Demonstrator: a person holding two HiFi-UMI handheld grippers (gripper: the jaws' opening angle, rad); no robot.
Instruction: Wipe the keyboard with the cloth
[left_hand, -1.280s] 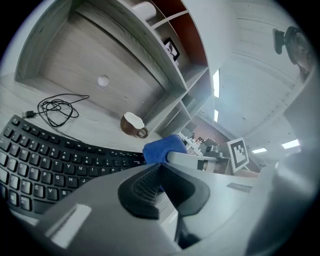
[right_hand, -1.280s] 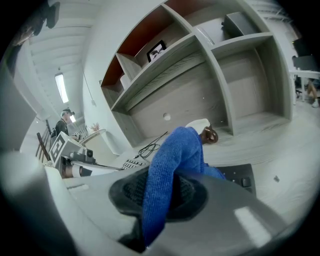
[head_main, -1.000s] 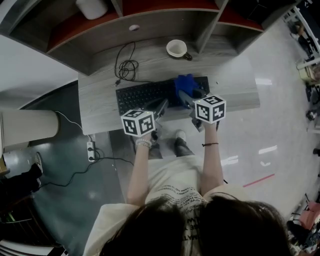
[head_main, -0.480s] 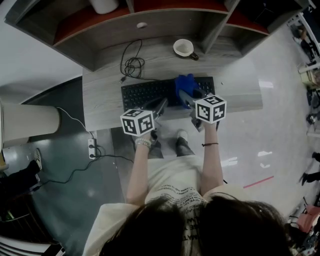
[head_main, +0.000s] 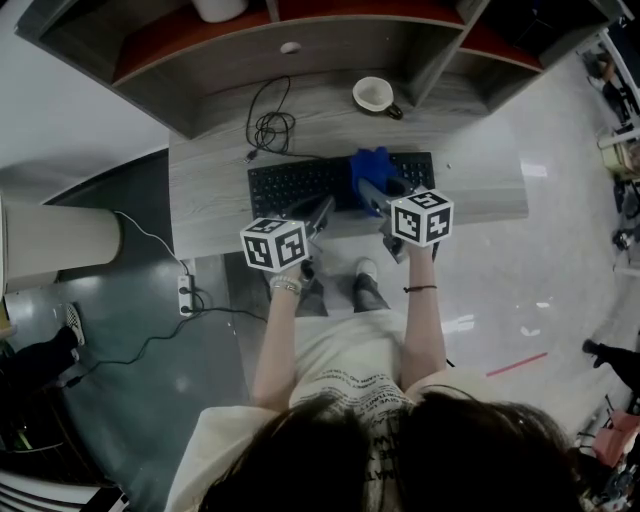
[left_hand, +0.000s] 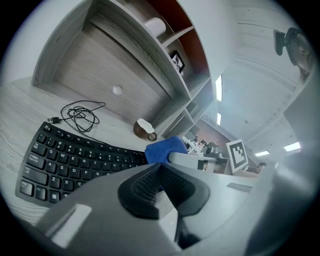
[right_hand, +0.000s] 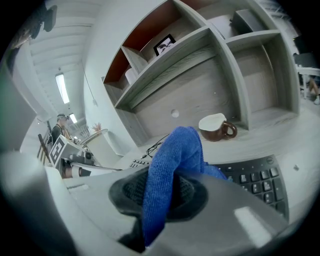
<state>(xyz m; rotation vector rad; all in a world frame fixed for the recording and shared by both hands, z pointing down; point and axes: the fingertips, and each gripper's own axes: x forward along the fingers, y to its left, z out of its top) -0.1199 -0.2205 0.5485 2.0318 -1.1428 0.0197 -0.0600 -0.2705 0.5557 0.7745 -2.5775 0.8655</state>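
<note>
L tool (head_main: 322, 211) shut, R tool (head_main: 373, 193) gripping cloth (head_main: 371, 164), arms fwd

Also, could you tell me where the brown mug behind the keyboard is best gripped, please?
Probably the rim of the brown, white-lined mug, pinched from above over its wall: it stands upright with its mouth open, and the loop handle on its right looks small to catch.

Grey wood-grain bench (head_main: 205, 195) set under shelf unit (head_main: 330, 45). Black keyboard (head_main: 300, 185) laid near front edge. Coiled black cable (head_main: 268, 130) laid behind keyboard. Brown cup (head_main: 377, 95) placed at back, right of cable.
</note>
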